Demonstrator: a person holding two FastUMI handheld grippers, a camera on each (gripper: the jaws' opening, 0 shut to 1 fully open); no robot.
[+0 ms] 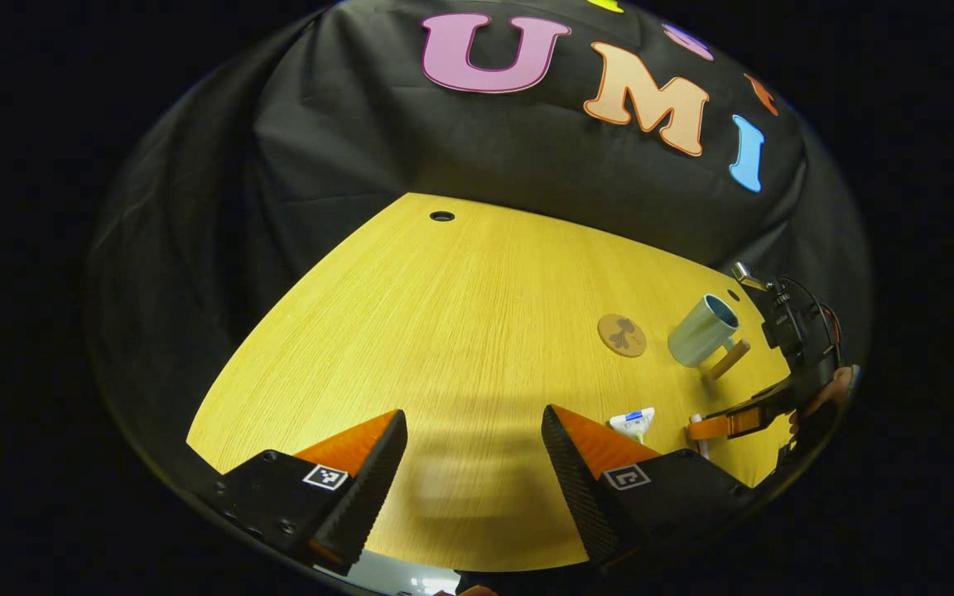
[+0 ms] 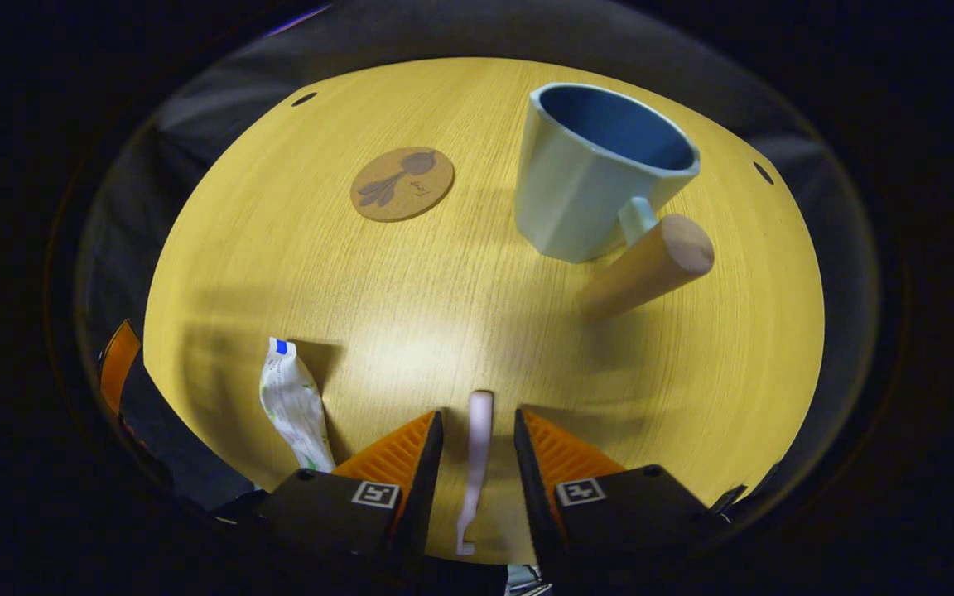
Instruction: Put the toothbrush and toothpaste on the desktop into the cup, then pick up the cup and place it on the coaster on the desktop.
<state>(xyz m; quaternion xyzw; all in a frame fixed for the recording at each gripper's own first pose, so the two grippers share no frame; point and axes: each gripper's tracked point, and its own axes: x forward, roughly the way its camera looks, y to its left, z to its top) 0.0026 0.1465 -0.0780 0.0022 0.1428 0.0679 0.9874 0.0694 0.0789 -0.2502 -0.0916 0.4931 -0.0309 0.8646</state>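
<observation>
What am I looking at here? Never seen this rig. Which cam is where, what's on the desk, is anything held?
No robot arm here: a person carries a two-finger handheld gripper in each hand. Each gripper has a fisheye camera looking forward along its own fingers, which show at the bottom of its picture.

The left gripper view shows the left gripper, open over bare wooden desk, with the other gripper farther off at the right edge.

The right gripper view shows the right gripper with its fingers on either side of the pink toothbrush, which lies on the desk. There are gaps on both sides, so it is not gripped yet.

Also on the desk: the toothpaste, an upright pale blue cup with a wooden handle, and a round coaster. Nothing is held.
</observation>
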